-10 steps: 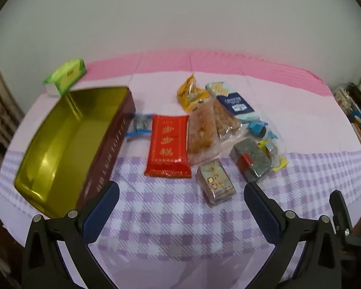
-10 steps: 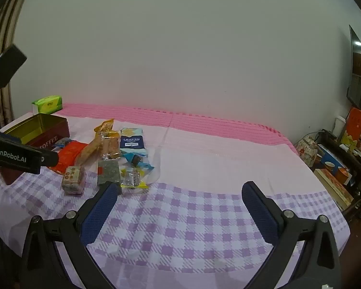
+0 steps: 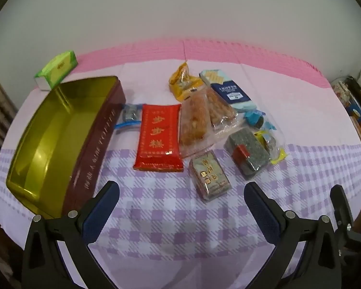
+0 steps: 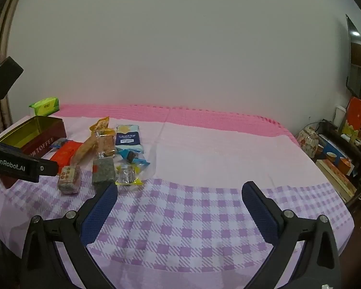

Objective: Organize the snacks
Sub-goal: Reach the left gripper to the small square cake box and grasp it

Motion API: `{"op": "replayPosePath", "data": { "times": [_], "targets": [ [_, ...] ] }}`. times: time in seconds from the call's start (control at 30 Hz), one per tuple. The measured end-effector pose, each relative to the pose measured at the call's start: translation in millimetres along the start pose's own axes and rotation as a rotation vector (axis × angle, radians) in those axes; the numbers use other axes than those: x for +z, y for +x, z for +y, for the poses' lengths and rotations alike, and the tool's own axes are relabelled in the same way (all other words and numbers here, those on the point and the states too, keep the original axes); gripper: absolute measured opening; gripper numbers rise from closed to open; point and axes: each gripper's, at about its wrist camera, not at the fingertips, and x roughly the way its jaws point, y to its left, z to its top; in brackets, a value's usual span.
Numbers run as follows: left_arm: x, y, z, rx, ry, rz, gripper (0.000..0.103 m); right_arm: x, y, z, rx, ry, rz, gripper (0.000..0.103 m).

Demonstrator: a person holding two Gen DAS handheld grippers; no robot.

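Note:
An open maroon tin (image 3: 91, 149) with a gold inside lies empty at the table's left. Beside it sit several snacks: a red packet (image 3: 159, 137), clear-wrapped pastries (image 3: 195, 122), a blue cracker pack (image 3: 228, 89), a yellow bag (image 3: 184, 82), a small brown box (image 3: 209, 174) and a dark green block (image 3: 249, 153). My left gripper (image 3: 181, 204) hovers open above the checked cloth, just in front of the brown box. In the right wrist view the tin (image 4: 43, 137) and the snacks (image 4: 103, 168) lie to the left of my open right gripper (image 4: 179, 207), which holds nothing.
A green tissue pack (image 3: 57, 69) sits at the back left corner. The pink and purple checked tablecloth (image 4: 204, 212) covers the table up to a plain wall. A shelf with cups and boxes (image 4: 337, 154) stands off the right edge. The left tool's body (image 4: 14, 165) crosses the right view's left side.

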Motion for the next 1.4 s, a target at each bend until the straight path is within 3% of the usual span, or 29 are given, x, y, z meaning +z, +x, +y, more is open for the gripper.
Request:
{"op": "replayPosePath", "data": {
  "times": [0.17, 0.23, 0.5, 0.6, 0.67, 0.77, 1.3, 1.4],
  "targets": [
    [1, 13, 5, -0.048, -0.047, 0.069, 0.1, -6, -4, -12, 0.015, 0.01, -0.003, 0.103],
    [-1, 16, 11, -0.08, -0.079, 0.082, 0.094, -7, -3, -13, 0.016, 0.016, 0.001, 0.103],
    [9, 26, 7, -0.179, -0.129, 0.14, 0.092, -9, -1, -16, 0.02, 0.032, 0.018, 0.103],
    [14, 34, -1, -0.168, -0.123, 0.177, 0.089, -10, -2, -17, 0.02, 0.035, 0.019, 0.103],
    [17, 38, -1, -0.163, -0.134, 0.195, 0.079, -11, -2, -18, 0.021, 0.04, 0.023, 0.103],
    [20, 47, -3, -0.136, -0.143, 0.224, 0.077, -10, -1, -20, 0.023, 0.051, 0.029, 0.103],
    [39, 72, -15, -0.05, -0.115, 0.246, 0.075, -11, 5, -24, 0.024, 0.071, 0.065, 0.103],
    [46, 79, -20, -0.008, -0.083, 0.23, 0.062, -11, 7, -24, 0.021, 0.073, 0.073, 0.103]
  ]
}}
